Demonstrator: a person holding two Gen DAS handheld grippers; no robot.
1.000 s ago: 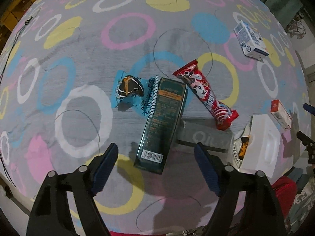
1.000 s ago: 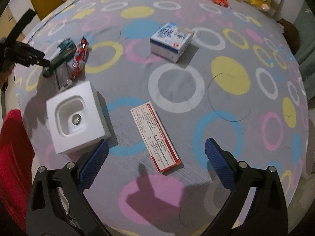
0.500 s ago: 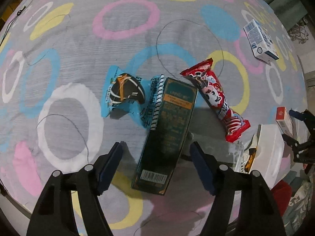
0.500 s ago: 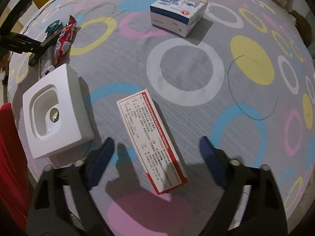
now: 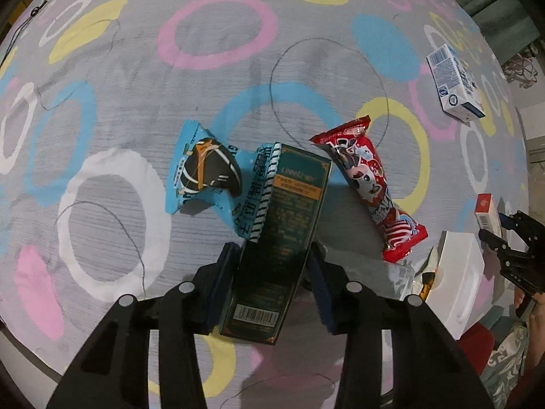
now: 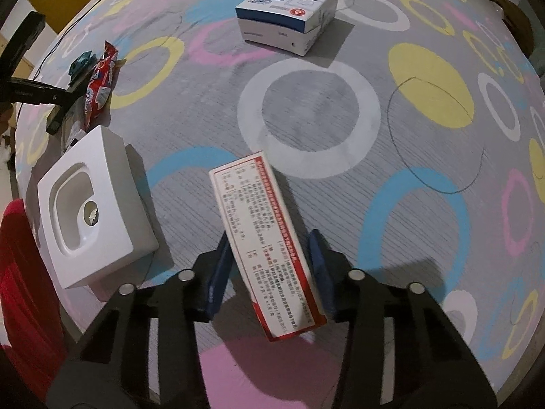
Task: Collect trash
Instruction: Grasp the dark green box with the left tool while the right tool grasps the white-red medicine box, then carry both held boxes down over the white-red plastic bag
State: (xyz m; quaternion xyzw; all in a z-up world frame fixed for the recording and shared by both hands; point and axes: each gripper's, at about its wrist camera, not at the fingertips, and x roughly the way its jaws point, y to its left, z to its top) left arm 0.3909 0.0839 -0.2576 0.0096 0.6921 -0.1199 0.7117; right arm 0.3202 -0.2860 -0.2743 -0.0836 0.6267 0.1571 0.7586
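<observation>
My left gripper (image 5: 270,277) has just closed on dark green box (image 5: 277,242); right gripper (image 6: 269,272) just closed on red-white box (image 6: 269,248). Wrappers mid-frame, blue-white carton (image 6: 287,17) upper centre uncollected.

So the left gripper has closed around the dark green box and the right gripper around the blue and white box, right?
Not quite. The right gripper straddles the red and white box, as the right wrist view shows; the blue and white box lies untouched farther up the cloth. The left gripper is indeed around the dark green box. Both sets of jaws have just been closing.
</observation>
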